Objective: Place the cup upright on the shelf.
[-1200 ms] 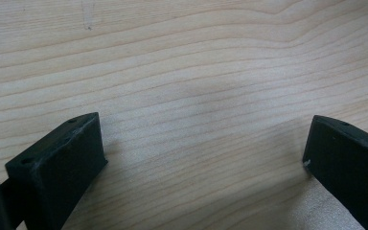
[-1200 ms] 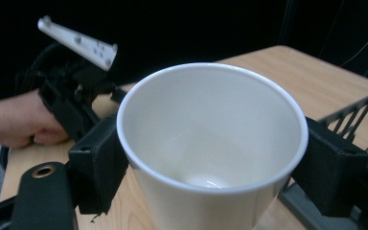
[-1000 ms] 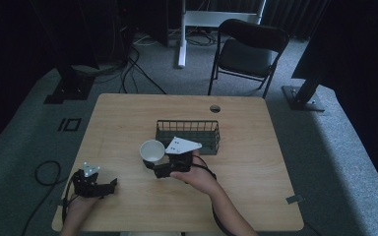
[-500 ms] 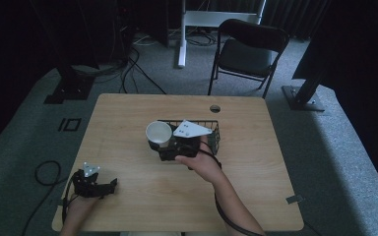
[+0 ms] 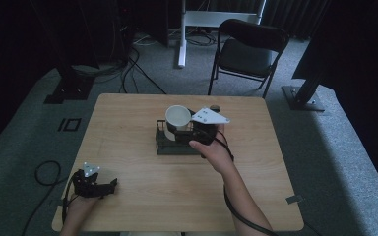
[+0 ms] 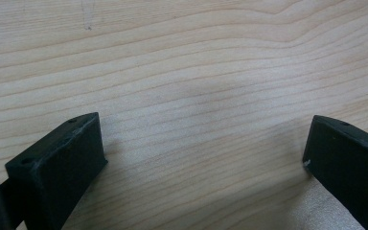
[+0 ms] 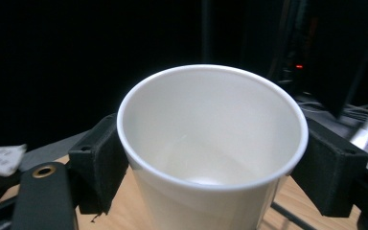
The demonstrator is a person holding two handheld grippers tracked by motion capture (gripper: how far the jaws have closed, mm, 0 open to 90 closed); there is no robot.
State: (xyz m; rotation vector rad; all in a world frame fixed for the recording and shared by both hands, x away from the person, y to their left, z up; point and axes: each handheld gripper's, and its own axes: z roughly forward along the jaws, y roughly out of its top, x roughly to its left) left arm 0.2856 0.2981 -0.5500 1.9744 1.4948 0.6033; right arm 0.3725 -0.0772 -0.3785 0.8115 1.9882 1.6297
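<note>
The left gripper (image 5: 94,183) lies at the near left corner of the tabletop (image 5: 128,142), close to the near edge, with the hand that holds it cut off by the bottom of the high view. Its own view looks down at bare wood grain, with the jaws spread wide apart and nothing between them. A broad stretch of bare tabletop runs from this gripper toward the centre, and the whole left edge is free of objects. Just behind the centre sits a dark wire basket (image 5: 163,145); its contents cannot be made out in the dim light, and its right end is hidden behind the right hand (image 5: 211,150). Above the basket's left end, the right gripper (image 5: 179,129) holds a white paper cup (image 5: 178,117), upright with its mouth open to the camera. In the right gripper view the jaws press against opposite sides of the cup (image 7: 211,143) just below the rim; its interior looks empty, though the bottom is shadowed. The right forearm crosses the near right part of the tabletop. The right edge and far right corner are bare, and a folding chair (image 5: 246,51) stands beyond the far edge.
</note>
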